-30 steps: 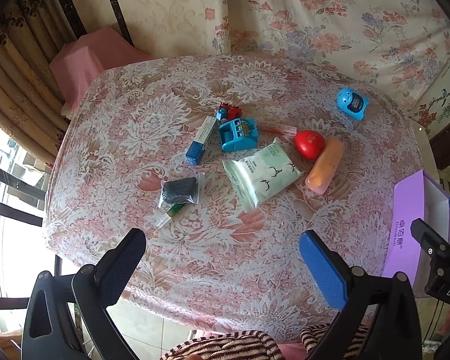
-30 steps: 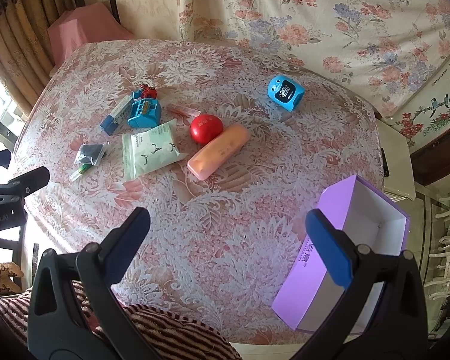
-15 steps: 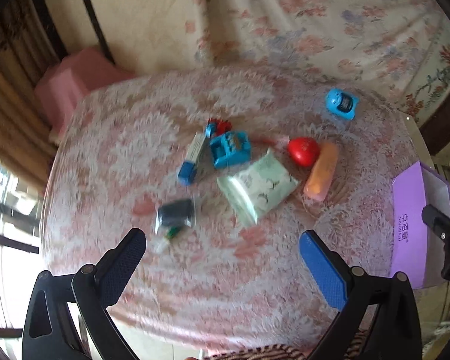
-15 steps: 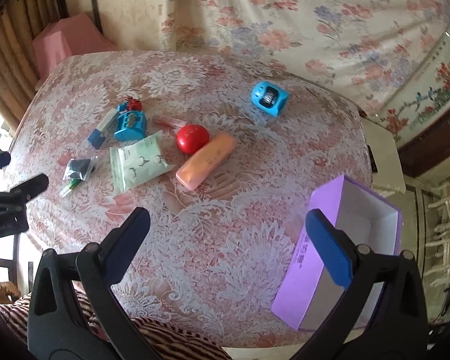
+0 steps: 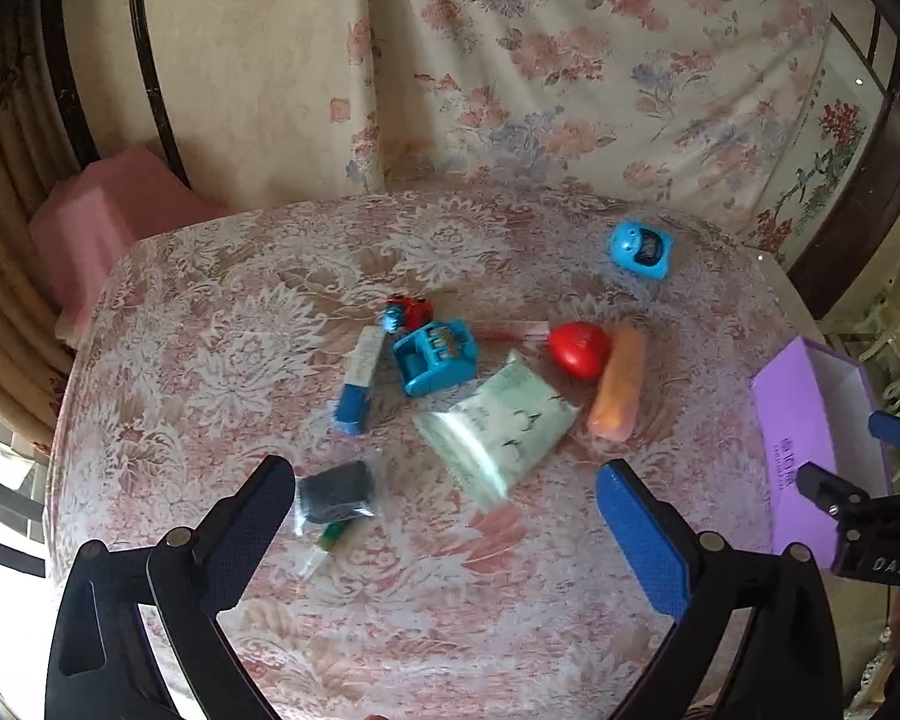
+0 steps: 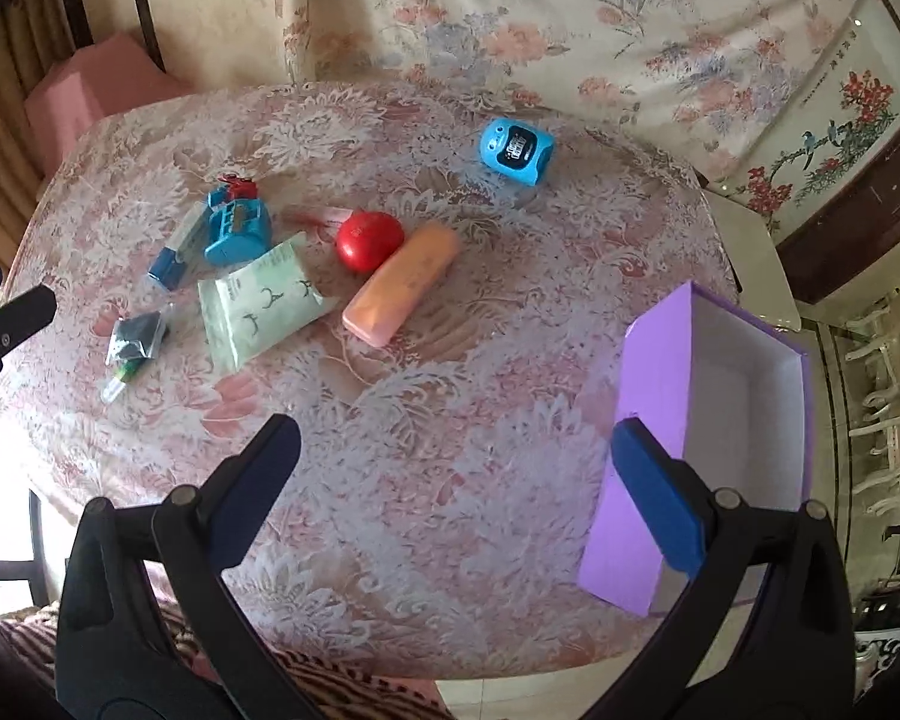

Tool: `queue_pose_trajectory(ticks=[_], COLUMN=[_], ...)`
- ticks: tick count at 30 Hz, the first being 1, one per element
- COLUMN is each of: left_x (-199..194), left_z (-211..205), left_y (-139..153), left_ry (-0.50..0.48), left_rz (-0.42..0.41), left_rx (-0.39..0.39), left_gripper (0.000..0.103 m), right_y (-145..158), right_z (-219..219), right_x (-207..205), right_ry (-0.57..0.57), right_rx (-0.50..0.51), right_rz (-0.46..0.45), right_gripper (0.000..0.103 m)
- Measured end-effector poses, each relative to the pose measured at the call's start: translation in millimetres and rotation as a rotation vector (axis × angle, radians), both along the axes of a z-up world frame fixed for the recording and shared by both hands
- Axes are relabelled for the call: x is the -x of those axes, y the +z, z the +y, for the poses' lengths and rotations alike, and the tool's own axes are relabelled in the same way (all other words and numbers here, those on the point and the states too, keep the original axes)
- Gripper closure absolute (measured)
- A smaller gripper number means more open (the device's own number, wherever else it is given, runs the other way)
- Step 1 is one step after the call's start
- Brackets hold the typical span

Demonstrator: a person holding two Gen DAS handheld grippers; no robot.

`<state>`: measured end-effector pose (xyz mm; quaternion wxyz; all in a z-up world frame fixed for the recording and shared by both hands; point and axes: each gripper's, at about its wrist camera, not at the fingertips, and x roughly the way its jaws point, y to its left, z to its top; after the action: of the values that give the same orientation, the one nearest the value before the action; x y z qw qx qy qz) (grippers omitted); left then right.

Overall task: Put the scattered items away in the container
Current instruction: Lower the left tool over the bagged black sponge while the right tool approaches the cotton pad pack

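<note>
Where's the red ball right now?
The red ball lies mid-table in the right wrist view, touching the orange case to its right, with the blue dispenser left.

Home, living/dining rm: floral lace tablecloth [image 6: 426,420], flowered drapes [image 6: 510,30], bird painting [image 6: 822,144], ornate chairs [image 6: 888,396].

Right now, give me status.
Left gripper and right gripper open, empty. Purple box empty; items on table. Nothing blocking.
</note>
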<state>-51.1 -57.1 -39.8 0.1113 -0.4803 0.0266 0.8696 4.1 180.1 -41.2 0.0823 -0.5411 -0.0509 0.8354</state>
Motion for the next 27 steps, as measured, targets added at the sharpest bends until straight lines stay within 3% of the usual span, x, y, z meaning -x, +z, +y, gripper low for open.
queue_pose_trajectory(ticks=[4, 11, 18, 27], left_x=[4, 5, -16, -19], left_z=[-24, -86, -132, -124], left_y=[-13, -32, -67, -126], left_ry=[0.019, 0.140, 0.196, 0.042], left_rz=[-0.022, -0.050, -0.070, -0.091], left_rx=[-0.023, -0.002, 0.083, 0.017], left_gripper=[0.002, 0.002, 0.002, 0.006], right_y=[-9, -25, -39, -91], right_z=[-7, -11, -21, -47], right_x=[1, -1, -2, 9], right_ry=[-0.021, -0.090, -0.096, -0.069], right_rx=[0.035, 0.073, 0.149, 0.238], right_rz=[-0.013, -0.001, 0.045, -0.035], right_gripper=[0.000, 0.000, 0.000, 0.000])
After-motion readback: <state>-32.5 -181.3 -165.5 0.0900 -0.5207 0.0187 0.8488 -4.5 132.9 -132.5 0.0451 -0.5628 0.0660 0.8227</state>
